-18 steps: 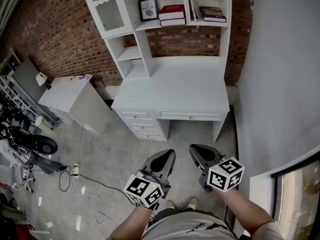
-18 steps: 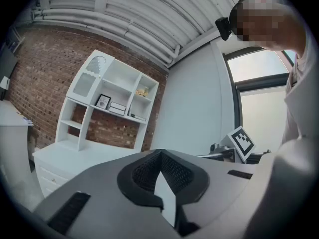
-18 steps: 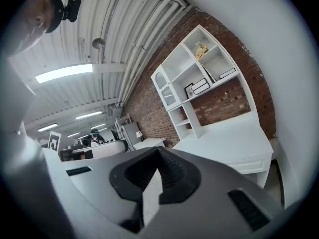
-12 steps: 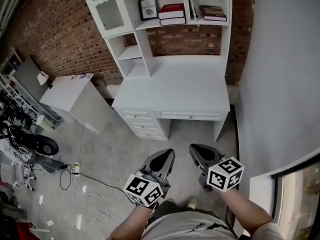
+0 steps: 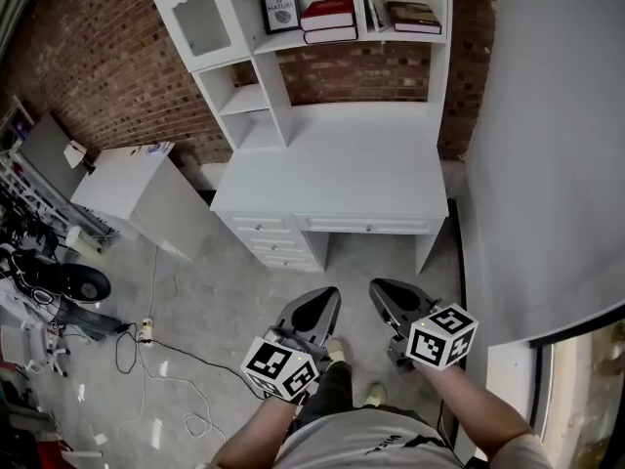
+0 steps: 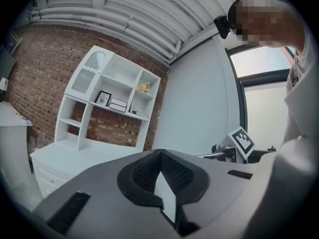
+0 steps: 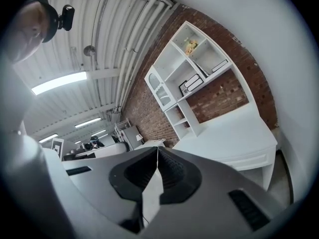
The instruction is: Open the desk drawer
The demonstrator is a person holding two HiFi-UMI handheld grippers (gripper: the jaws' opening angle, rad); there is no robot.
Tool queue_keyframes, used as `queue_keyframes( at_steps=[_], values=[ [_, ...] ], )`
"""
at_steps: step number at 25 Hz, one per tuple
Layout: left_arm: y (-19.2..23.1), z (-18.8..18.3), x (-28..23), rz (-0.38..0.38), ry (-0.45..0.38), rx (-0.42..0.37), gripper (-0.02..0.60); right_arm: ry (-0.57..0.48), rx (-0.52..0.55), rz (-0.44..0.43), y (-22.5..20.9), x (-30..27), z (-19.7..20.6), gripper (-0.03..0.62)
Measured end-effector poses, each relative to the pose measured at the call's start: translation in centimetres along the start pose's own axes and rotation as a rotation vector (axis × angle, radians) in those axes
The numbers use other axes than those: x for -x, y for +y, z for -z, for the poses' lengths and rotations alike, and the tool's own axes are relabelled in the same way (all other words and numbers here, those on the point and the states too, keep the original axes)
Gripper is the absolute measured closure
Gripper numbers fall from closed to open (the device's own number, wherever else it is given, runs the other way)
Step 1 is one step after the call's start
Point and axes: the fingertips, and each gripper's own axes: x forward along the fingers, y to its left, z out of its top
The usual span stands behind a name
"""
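Note:
The white desk (image 5: 342, 164) with a hutch stands ahead against the brick wall. Its wide drawer (image 5: 369, 226) under the desktop is closed, with a small knob at its middle. A stack of small drawers (image 5: 269, 244) sits at the desk's left. Both grippers hang well short of the desk, above the floor. In the head view my left gripper (image 5: 326, 297) and right gripper (image 5: 380, 289) point toward the desk, side by side. Each is shut with nothing between its jaws, as the left gripper view (image 6: 159, 152) and right gripper view (image 7: 157, 149) show. The desk (image 7: 234, 133) lies far beyond the right jaws.
A low white cabinet (image 5: 137, 191) stands left of the desk. Cables and a power strip (image 5: 146, 335) lie on the floor at left, near black equipment (image 5: 59, 281). A grey wall (image 5: 547, 145) runs along the right. Books (image 5: 328, 20) and a framed picture (image 5: 281, 8) sit on the hutch shelf.
The view has shifted forward toward the desk, and a foot has stepped out under the grippers. Both grippers keep their place in the view and stay shut.

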Motion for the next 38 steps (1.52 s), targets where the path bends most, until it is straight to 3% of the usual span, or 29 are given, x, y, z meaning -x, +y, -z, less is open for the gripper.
queue_keyframes(
  at_steps=[9, 23, 30, 35, 38],
  values=[
    [7.5, 1.7, -5.6, 0.038, 0.029, 0.008, 0.569, 0.023, -0.045, 0.088, -6.2, -6.9, 0.6, 0.574],
    [19.4, 6.5, -16.2, 0.207, 0.142, 0.007, 0.569, 0.031, -0.161, 0.327, -19.1, -17.9, 3.2, 0.574],
    [22.2, 9.7, -20.9, 0.209, 0.189, 0.033, 0.569, 0.068, -0.23, 0.397, -26.0, -20.4, 6.6, 0.572],
    [23.7, 11.4, -24.4, 0.193, 0.214, 0.031, 0.569, 0.071, -0.349, 0.416, -32.1, -22.2, 9.6, 0.564],
    [24.6, 12.9, -26.2, 0.179, 0.231, 0.037, 0.569, 0.061, -0.443, 0.414, -35.4, -23.3, 11.7, 0.525]
  ],
)
